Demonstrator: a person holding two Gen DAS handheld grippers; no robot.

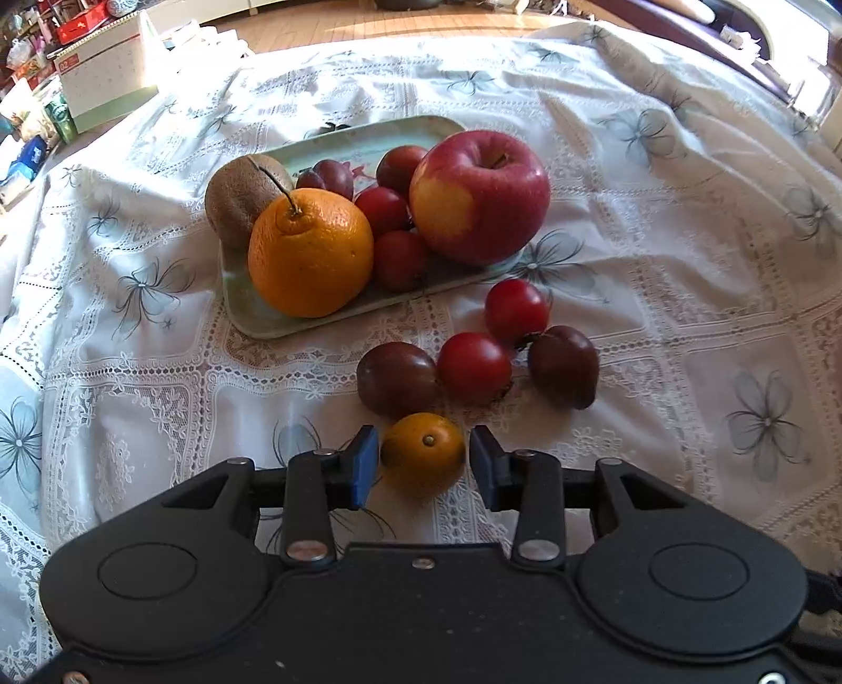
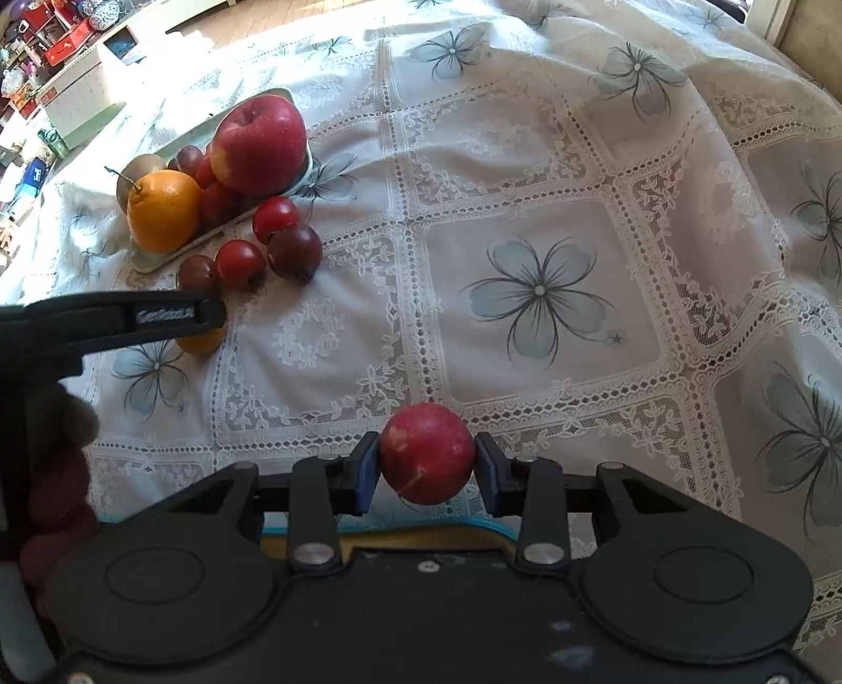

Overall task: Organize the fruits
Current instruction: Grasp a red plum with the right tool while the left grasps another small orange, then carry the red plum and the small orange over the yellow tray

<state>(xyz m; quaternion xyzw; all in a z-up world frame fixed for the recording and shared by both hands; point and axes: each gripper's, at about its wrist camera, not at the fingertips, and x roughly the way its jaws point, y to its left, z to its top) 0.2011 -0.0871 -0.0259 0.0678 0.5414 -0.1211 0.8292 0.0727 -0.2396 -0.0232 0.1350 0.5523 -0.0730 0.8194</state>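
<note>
On the tray you already had apple, orange, kiwi & some plums, w/ four plums loose on the worktop, left hand-held gripper released around a small orange, right hand-held gripper clenching a red plum.

Little can be read; a white embossed marking stands on the side of the left gripper arm seen in the right wrist view, its letters too blurred to make out; the desk calendar at the far left of the left wrist view bears a red tab with a pale number that looks like "02", above a faint grid of dates too small to read; the red boxes behind it carry illegible print
</note>
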